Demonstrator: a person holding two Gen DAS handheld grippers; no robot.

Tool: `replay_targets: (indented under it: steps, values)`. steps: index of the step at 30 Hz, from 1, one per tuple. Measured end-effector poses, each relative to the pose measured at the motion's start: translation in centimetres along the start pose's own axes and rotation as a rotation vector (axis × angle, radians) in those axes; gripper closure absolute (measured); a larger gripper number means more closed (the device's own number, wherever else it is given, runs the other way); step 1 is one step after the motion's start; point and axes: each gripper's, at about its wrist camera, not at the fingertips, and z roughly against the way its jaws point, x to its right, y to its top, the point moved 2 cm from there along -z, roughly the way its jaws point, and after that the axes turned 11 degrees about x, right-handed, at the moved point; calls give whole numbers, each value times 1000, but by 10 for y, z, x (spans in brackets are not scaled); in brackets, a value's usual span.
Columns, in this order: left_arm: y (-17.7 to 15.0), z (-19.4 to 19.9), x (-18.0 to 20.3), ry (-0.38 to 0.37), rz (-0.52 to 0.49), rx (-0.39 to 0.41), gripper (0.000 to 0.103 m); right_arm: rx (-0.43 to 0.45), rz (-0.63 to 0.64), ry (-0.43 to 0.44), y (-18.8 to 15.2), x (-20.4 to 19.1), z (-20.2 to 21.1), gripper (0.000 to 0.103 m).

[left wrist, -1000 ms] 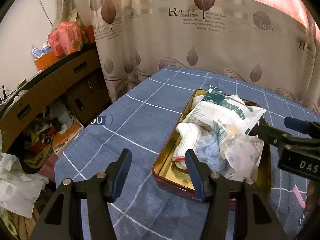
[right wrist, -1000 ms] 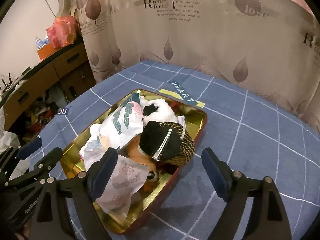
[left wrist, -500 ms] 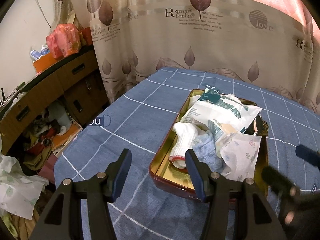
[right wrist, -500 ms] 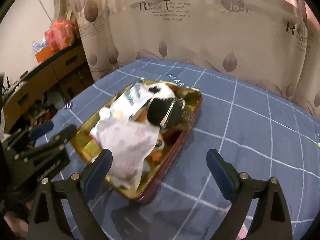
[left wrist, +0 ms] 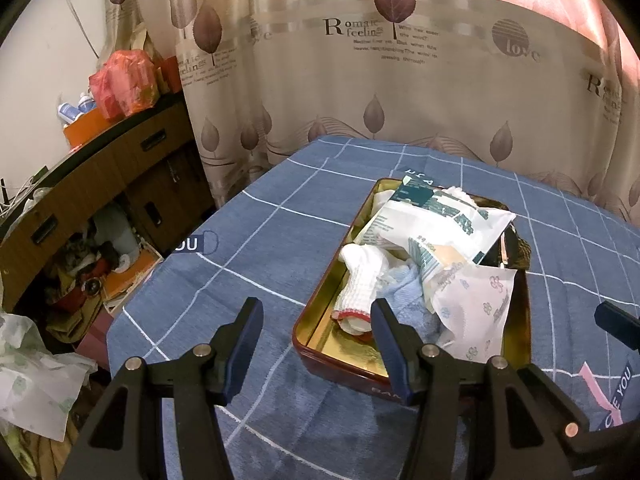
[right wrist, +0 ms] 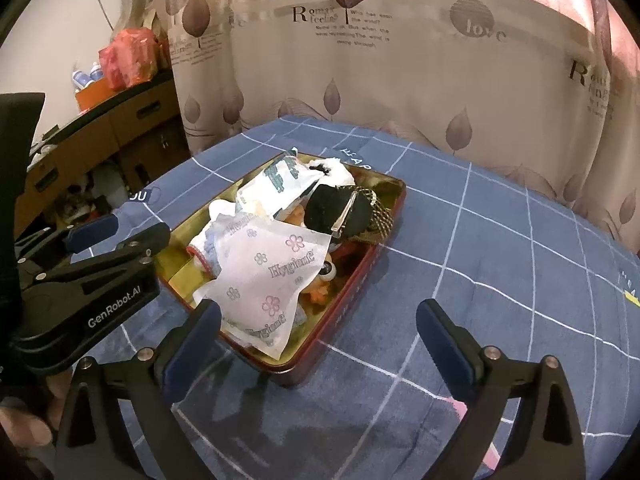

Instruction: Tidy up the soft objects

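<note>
On tabletop centre, tin tray (right wrist: 360, 280) heaped: floral tissue pack (right wrist: 272, 280) overhangs 6 o'clock rim, could slide off. Right claw (right wrist: 318, 336) opening, empty; left claw (left wrist: 316, 338) apart, empty.

My view's got the red tin (right wrist: 352, 292) crammed: flowery tissue pack (right wrist: 272, 280) on top, white sock (left wrist: 362, 276), blue cloth (left wrist: 408, 296). Black hat (right wrist: 340, 212) sits at the far end by the green-print pack (left wrist: 440, 220).

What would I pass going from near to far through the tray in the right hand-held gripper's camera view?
Near to far: the white flower-printed packet, the black hat with a hair clip, then the white and green packet toward the far end of the tray.
</note>
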Motion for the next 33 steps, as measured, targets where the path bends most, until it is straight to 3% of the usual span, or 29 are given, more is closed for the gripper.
replay_targets:
  steps: [33]
  values:
    - [-1, -1, -3, -3, 12, -8, 46, -59, 1, 42, -14, -8, -5, 5]
